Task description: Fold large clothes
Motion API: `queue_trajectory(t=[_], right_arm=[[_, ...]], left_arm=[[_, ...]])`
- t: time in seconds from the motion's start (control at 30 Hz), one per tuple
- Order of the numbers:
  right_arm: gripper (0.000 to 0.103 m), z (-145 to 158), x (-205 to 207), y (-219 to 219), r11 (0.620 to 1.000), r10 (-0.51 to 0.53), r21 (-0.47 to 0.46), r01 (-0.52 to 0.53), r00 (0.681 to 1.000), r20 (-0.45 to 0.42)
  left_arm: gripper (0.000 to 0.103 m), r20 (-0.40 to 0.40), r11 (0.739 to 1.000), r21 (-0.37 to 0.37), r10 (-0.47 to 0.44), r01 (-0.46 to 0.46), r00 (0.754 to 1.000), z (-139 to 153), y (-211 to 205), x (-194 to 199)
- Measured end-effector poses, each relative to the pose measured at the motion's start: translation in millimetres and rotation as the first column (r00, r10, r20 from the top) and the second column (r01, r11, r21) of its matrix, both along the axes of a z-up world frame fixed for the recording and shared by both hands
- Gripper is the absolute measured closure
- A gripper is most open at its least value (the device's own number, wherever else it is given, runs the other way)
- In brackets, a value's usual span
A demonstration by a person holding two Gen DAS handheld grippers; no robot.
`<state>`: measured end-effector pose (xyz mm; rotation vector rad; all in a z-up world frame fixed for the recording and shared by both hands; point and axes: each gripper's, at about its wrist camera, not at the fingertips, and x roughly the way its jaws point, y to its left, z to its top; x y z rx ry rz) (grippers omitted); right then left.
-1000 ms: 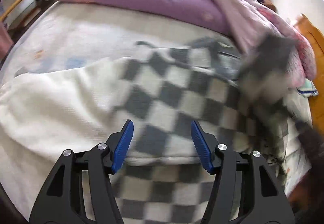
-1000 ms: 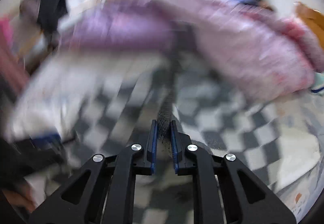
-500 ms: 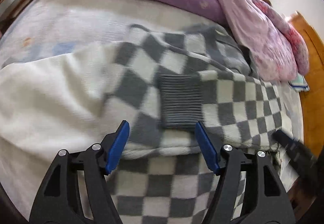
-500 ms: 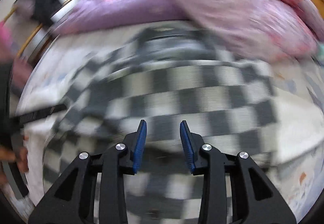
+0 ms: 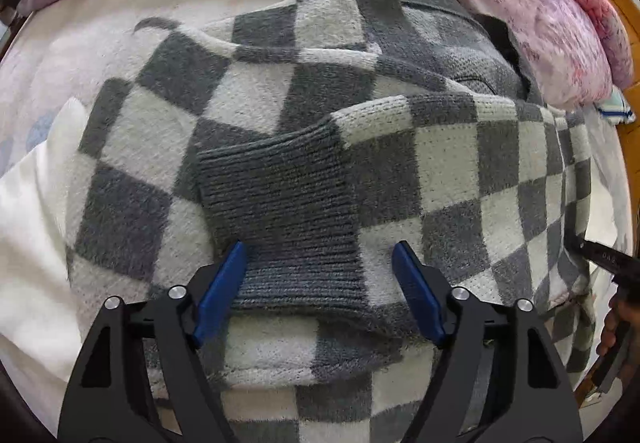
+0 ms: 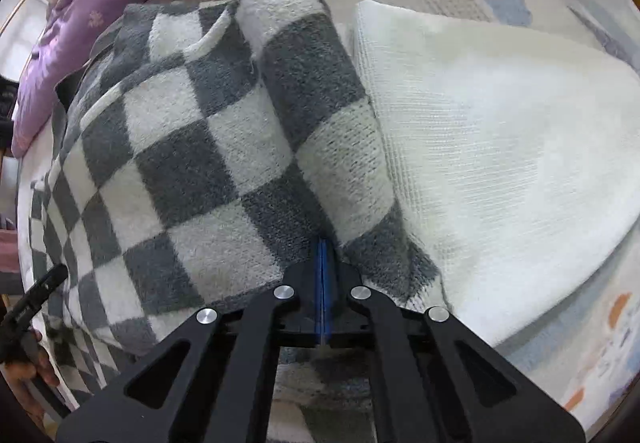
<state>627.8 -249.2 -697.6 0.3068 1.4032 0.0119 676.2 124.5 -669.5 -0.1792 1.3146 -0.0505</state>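
Observation:
A grey and white checkered sweater (image 5: pixel 256 91) lies spread on the bed, one sleeve folded across its body with the ribbed grey cuff (image 5: pixel 280 219) on top. My left gripper (image 5: pixel 320 283) is open, its blue pads either side of the cuff's near edge, just above it. In the right wrist view the sweater (image 6: pixel 192 171) shows a raised fold of fabric (image 6: pixel 316 83). My right gripper (image 6: pixel 323 263) is shut on the near end of that fold.
A folded white knit garment (image 6: pixel 500 147) lies right beside the sweater; it also shows in the left wrist view (image 5: pixel 28 243). Purple and pink bedding (image 5: pixel 540 3) is piled along the far side. A wooden headboard (image 5: pixel 630 99) stands at the right.
The right gripper let go of the sleeve, opened, moved over and shut on a fold at the sweater's edge. The left gripper stayed open and moved closer to the cuff.

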Motion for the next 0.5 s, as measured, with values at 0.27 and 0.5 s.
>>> queue_trajectory(t=[0.27,0.5], right_arm=[[0.097,40,24,10,0.996,0.082,0.031,-0.082,0.996,-0.017],[0.069,85,81,12,0.995,0.09,0.025,-0.093,0.993,0.082]], left_arm=[[0.026,-0.014,0.981,-0.185,0.049,-0.051,0.999,29,28,7],[0.022,-0.001,0.959,-0.205,0.199,-0.195,0.98,56,106,59]])
